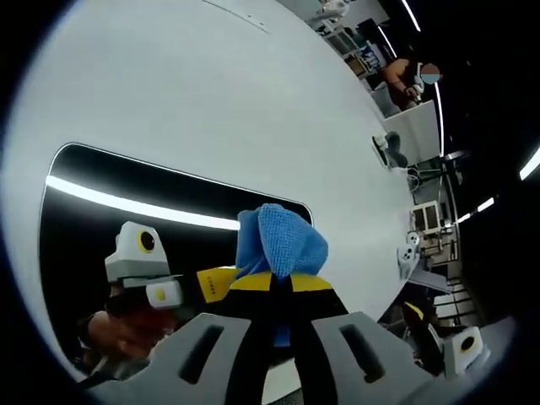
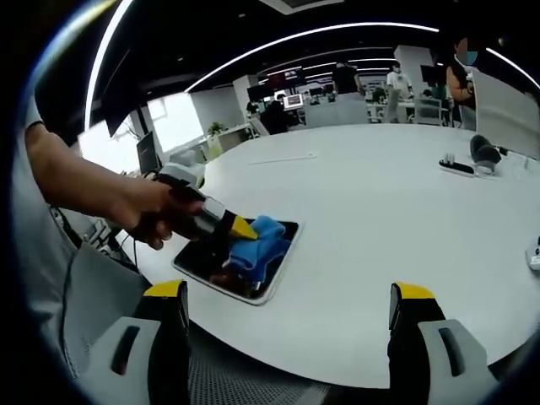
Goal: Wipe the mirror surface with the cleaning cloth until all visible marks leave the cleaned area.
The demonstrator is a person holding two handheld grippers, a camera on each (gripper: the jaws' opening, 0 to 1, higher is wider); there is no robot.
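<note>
A rectangular mirror (image 1: 126, 181) lies flat on the white table (image 1: 253, 93), its dark glass reflecting a ceiling light strip and the gripper above it. My left gripper (image 1: 283, 291) is shut on a bunched blue cleaning cloth (image 1: 283, 240) and presses it onto the mirror's near right part. In the right gripper view, a hand holds the left gripper (image 2: 240, 229) with the blue cloth (image 2: 257, 245) on the mirror (image 2: 211, 268) near the table's corner. My right gripper (image 2: 288, 295) hovers back from the table edge, jaws wide apart and holding nothing.
A black power strip (image 2: 456, 165) and a dark rounded object (image 2: 483, 150) lie far across the table (image 2: 380, 219). The person's arm (image 2: 76, 181) reaches in from the left. Other people and desks stand in the background.
</note>
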